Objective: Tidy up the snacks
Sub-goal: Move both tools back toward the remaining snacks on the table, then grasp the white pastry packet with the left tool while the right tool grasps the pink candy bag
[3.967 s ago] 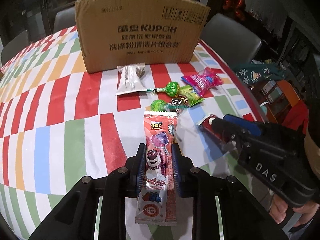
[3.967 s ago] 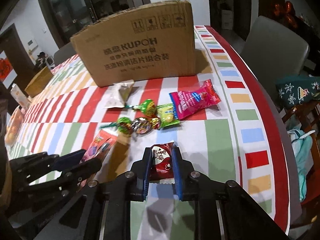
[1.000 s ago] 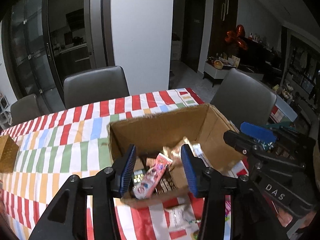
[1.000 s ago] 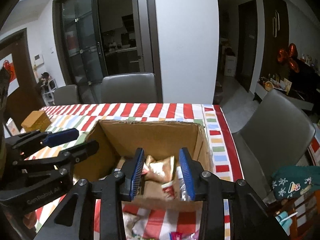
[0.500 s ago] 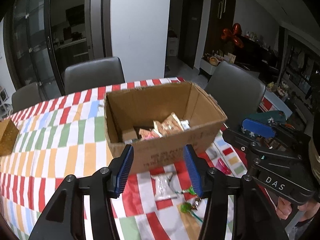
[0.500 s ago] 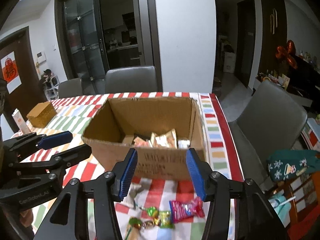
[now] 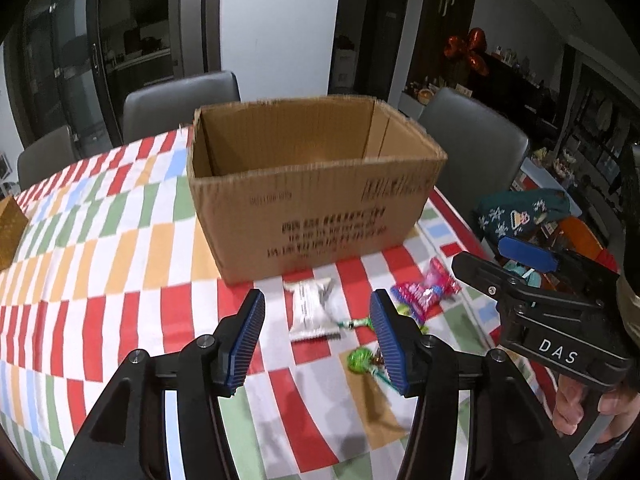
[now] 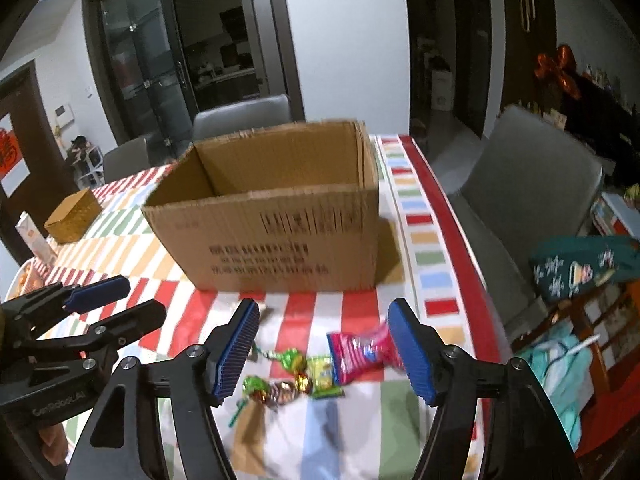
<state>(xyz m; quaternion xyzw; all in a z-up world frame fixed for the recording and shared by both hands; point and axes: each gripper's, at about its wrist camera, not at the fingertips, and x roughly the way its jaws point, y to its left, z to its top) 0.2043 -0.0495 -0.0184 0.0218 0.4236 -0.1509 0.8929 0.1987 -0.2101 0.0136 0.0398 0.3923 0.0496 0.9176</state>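
The left gripper (image 7: 316, 338) hangs over the striped tablecloth (image 7: 100, 248) with its jaws opening and nothing between them; the blue pads (image 7: 244, 340) frame bare cloth and a white snack packet (image 7: 310, 310) lying beyond them. That packet lies just in front of the cardboard box (image 7: 320, 216), its long axis running toward the box, slightly tilted. The right gripper (image 8: 324, 348) is likewise empty, jaws opening wide above the loose sweets. A pink packet (image 8: 362, 350) lies with its long axis across the table, one end near the right blue pad (image 8: 410, 352). Beside it to the left sit a small yellow-green packet (image 8: 324, 374), a green-wrapped lollipop (image 8: 290, 360) with its stick pointing left, and another green lollipop (image 8: 254, 386) whose stick points toward the camera. The box stands open-topped behind all of them, its printed long side facing the grippers; its contents are hidden from this angle. A small gold box (image 8: 72, 216) sits far left.
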